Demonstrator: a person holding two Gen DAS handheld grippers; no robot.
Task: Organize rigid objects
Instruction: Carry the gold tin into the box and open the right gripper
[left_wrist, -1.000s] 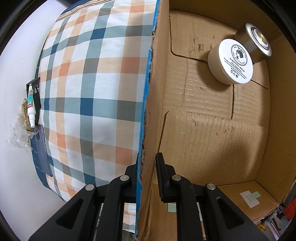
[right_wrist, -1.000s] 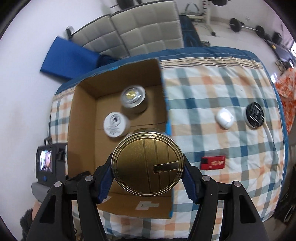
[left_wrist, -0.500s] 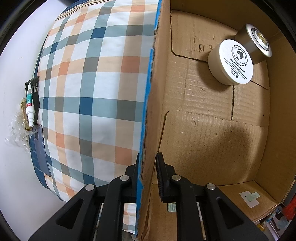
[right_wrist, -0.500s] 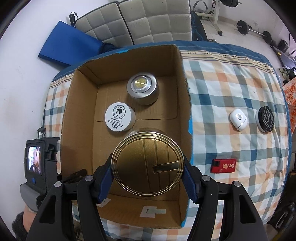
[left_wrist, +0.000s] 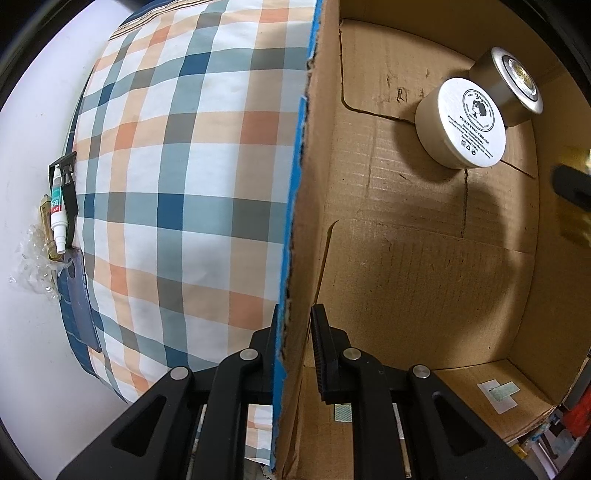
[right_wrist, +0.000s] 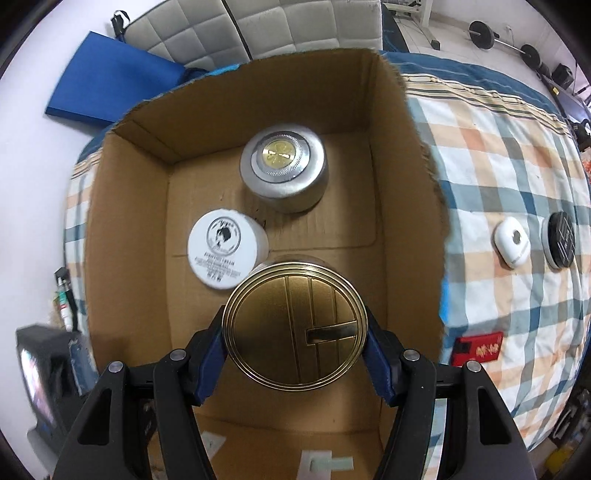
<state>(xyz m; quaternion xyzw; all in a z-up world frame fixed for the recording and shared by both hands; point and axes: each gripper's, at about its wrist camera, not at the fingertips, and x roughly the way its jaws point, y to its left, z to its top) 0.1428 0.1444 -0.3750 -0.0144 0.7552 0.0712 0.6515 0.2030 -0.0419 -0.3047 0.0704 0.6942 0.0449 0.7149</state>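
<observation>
My right gripper (right_wrist: 295, 325) is shut on a round gold tin (right_wrist: 295, 325), held inside the open cardboard box (right_wrist: 410, 155) just above its floor. A white cream jar (right_wrist: 223, 249) lies touching or nearly touching the tin's far left side, and a silver round tin (right_wrist: 283, 171) sits behind it. My left gripper (left_wrist: 293, 325) is shut on the box's left wall (left_wrist: 295, 229), one finger outside and one inside. From the left wrist view the cream jar (left_wrist: 461, 123) and silver tin (left_wrist: 509, 86) stand at the far end, and a blurred gold shape (left_wrist: 574, 206) enters at the right edge.
On the checked cloth (right_wrist: 517, 177) right of the box lie a white case (right_wrist: 512, 242), a black round lid (right_wrist: 560, 240) and a red flat pack (right_wrist: 478, 349). A small white bottle (left_wrist: 58, 214) and clear plastic wrap (left_wrist: 33, 266) sit off the cloth's left edge.
The right gripper has come down with the gold tin into the box, which now fills its view. The gold tin has entered the left wrist view. The left gripper has not moved.
</observation>
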